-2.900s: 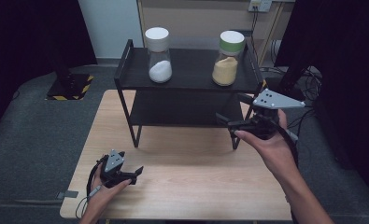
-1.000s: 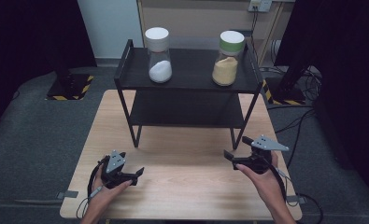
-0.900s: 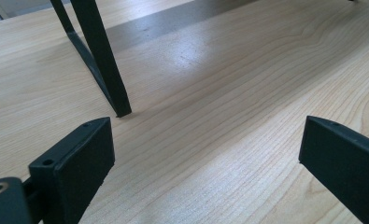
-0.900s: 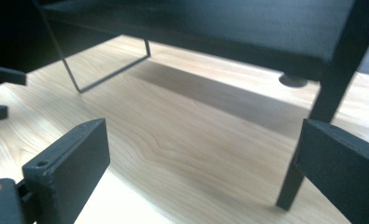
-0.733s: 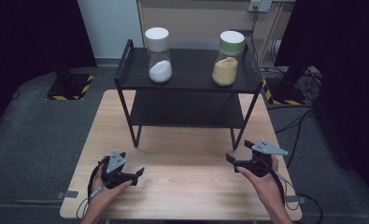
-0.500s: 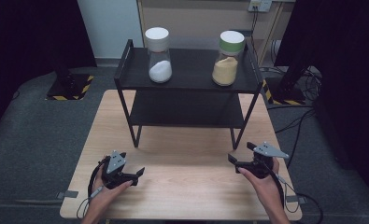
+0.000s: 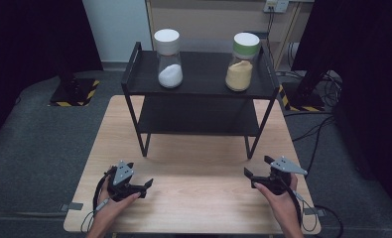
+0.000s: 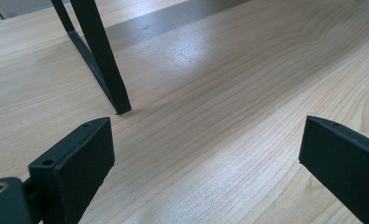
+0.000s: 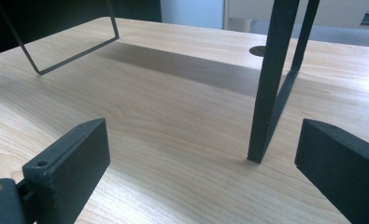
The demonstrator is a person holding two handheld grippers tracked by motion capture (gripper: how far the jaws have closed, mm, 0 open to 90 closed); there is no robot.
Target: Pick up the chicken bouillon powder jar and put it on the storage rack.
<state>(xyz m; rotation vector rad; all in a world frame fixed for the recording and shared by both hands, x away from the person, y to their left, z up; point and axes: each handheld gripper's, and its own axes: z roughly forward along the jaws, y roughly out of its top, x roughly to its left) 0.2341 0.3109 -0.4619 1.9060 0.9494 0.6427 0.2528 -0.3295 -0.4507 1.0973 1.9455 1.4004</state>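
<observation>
A: High view, both hands low at the near edge of the wooden table (image 7: 193,163). Left gripper (image 7: 145,185) lies near the front left, jaws pointing right, held in the left hand (image 7: 109,208).

B: Jaws?

A: Spread wide, nothing between them. In the left gripper view they frame bare wood, with one foot of the black shelf rack (image 8: 100,60) standing ahead and left.

B: And the other side?

A: Right gripper (image 7: 258,167) near the front right corner, in the right hand (image 7: 280,201), grey plate on top. Jaws also apart and empty. In the right gripper view a rack leg meets the table just ahead, between the jaws and nearer the right one; not touching either.

B: Where are the jars?

A: Both upright on the rack's top shelf, well apart from the grippers. White-lidded jar (image 7: 168,58) at the left, holding white powder low down. Green-lidded jar (image 7: 242,62) at the right, yellowish powder filling about half. Lower shelf in shadow; contents cannot be told.
</observation>
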